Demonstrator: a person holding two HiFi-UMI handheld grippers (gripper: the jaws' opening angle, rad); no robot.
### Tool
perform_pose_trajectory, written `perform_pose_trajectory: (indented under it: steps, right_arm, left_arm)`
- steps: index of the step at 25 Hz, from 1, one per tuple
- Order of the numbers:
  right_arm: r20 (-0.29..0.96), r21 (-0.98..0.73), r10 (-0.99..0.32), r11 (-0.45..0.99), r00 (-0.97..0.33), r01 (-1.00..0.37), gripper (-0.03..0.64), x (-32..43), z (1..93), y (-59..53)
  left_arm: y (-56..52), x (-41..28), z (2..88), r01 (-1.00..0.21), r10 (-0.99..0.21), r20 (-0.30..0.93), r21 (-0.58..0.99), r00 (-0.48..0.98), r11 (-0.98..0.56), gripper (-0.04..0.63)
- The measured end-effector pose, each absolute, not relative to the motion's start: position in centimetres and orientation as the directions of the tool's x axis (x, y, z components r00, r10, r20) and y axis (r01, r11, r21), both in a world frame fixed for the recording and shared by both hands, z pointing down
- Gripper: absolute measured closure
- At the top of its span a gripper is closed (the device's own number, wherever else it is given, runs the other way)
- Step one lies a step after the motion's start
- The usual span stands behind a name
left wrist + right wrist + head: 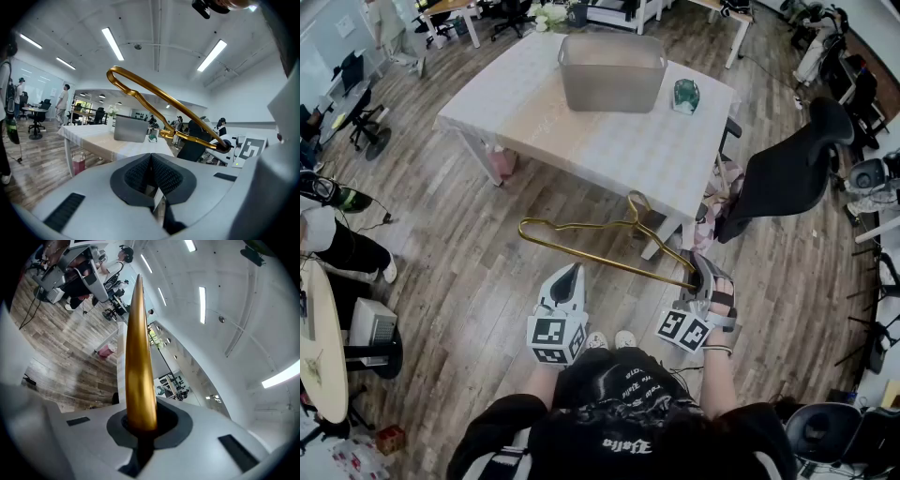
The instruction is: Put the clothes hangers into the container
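A gold metal clothes hanger (600, 246) hangs in the air in front of me, above the wood floor. My right gripper (697, 272) is shut on its right end; in the right gripper view the gold hanger (139, 362) rises straight out of the closed jaws. My left gripper (569, 277) is shut and holds nothing, just below the hanger's lower bar. From the left gripper view the hanger (164, 108) arches overhead. The grey translucent container (611, 72) stands on the white table (609, 141) ahead.
A small green object (685, 95) sits on the table right of the container. A black office chair (792, 173) stands at the table's right corner. Desks and chairs line the left side, and a round table (317, 347) is at near left.
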State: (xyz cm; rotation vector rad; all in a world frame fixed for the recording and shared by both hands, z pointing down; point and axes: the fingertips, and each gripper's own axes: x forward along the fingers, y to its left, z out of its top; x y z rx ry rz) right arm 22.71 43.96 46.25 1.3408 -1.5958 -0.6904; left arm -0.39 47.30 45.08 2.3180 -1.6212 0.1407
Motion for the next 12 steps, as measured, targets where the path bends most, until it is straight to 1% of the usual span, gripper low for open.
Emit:
perform_pose_trajectory:
  steps: [7,12]
  right_arm:
    - [0.311,0.846,-0.949,0.257,0.042,-0.468,0.606,23.1,47.0,46.3]
    - [0.318,0.831,-0.945,0.241,0.072,-0.501,0.606,23.1,46.6,47.2]
  left_arm:
    - [48.9,-1.0,45.1,-0.934,-0.907,0.247,0.202,0.341,-0.295,0.575]
    - [49.4,-1.1,44.6,-0.928,-0.906,0.233,0.206,0.354,-0.310,0.575]
